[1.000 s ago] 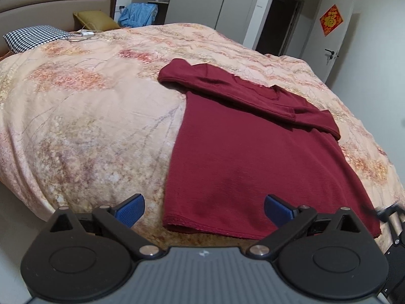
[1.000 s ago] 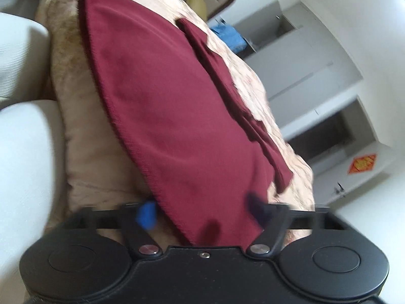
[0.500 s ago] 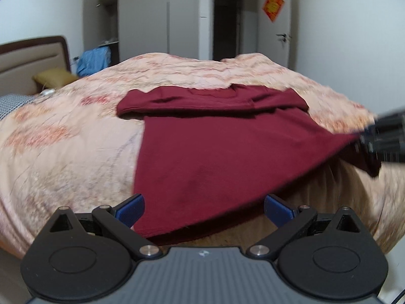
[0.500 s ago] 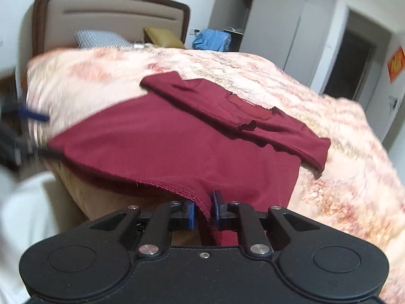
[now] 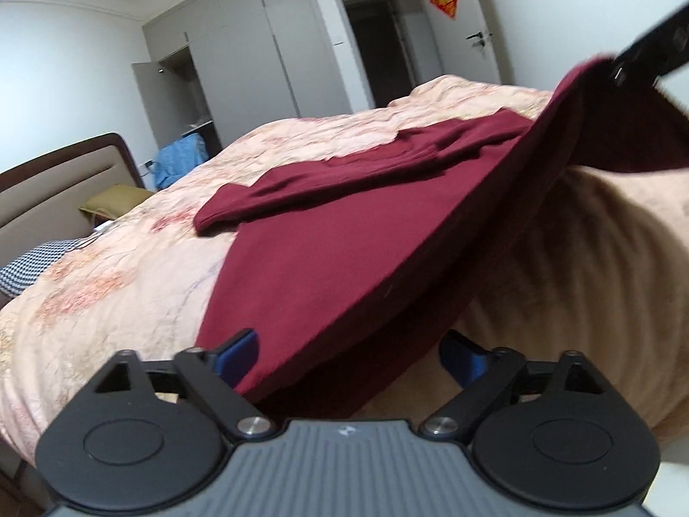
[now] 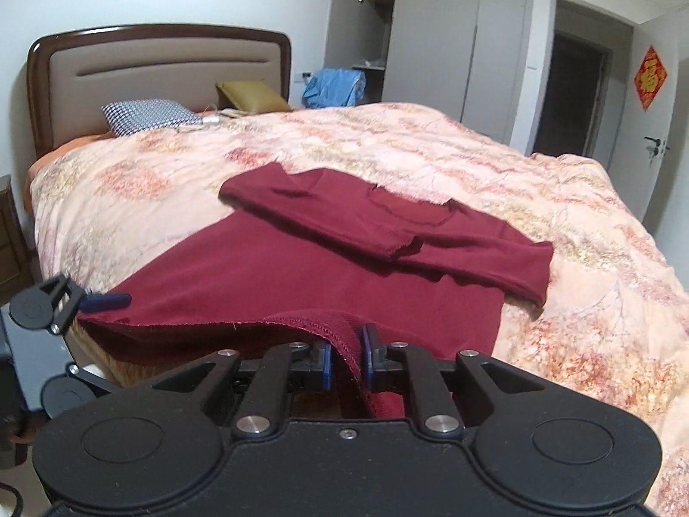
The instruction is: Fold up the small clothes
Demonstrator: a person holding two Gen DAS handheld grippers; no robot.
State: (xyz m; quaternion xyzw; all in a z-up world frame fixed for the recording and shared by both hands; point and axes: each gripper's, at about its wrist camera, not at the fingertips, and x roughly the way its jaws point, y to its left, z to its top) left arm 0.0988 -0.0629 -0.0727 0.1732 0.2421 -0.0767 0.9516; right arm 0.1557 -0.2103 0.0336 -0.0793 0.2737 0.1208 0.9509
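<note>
Folding step: grabbing the two bottom corners of the dark red sweater (image 6: pixel 275 275) so the hem can be lifted and laid over toward the sleeves.
Right gripper (image 6: pixel 347 359): pinching the stitched hem at the bottom middle of its own view; the blue pads are squeezing the cloth and holding that corner up.
Left gripper (image 5: pixel 349 355): jaws have just been closing a little but are standing wide apart; the other hem corner is lying between the blue pads (image 5: pixel 239 353), and they are not pressing on it.
Doing it well: sliding the left pads further over the edge before squeezing, then, I think, raising both corners level so the cloth is not sagging or twisting.
Sweater place: lying on the flowery bedspread (image 6: pixel 473 159), filling the middle of both views, sleeves folded across the top part.
Containers: wardrobe (image 6: pixel 366 43) at the upper middle of the right view is standing open; I cannot tell what is inside.
</note>
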